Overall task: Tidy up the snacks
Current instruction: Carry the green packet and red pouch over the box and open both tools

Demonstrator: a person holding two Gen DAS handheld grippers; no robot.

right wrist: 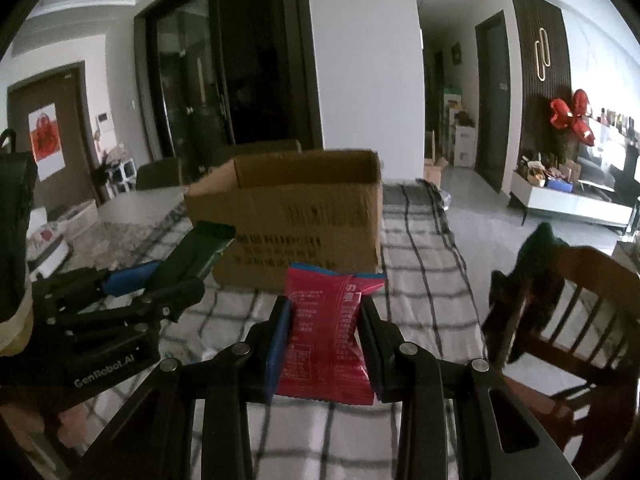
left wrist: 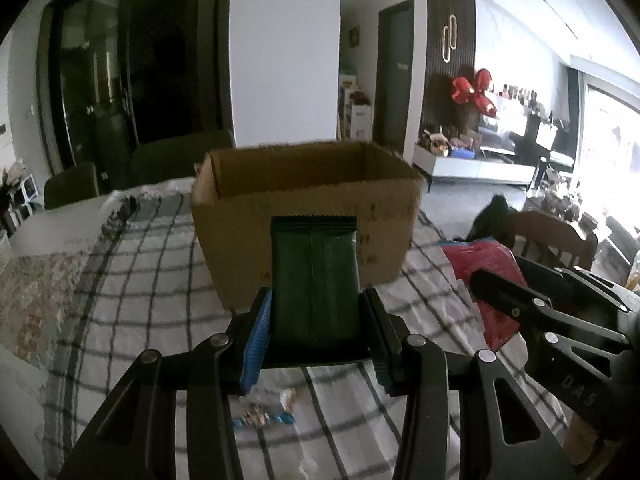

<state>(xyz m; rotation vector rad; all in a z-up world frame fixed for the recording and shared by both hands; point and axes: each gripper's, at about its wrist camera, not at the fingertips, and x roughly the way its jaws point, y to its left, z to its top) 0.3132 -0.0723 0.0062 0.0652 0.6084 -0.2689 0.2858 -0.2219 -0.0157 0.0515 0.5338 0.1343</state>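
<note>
Left gripper (left wrist: 316,320) is clamping green snack packet (left wrist: 314,280); right gripper (right wrist: 324,344) is clamping red snack packet (right wrist: 326,336). Only left view is showing loose wrappers (left wrist: 264,418) on checked tablecloth (left wrist: 140,280). Cardboard box (left wrist: 304,196) is sitting open ahead, contents hidden.

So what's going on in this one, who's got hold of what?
A person holds a gripper in each hand over a table with a checked cloth. The left gripper is shut on a dark green snack packet, and the right gripper is shut on a red snack packet. Both point toward an open cardboard box just ahead. Neither packet is in the box yet. A few small wrapped snacks lie on the cloth.
</note>
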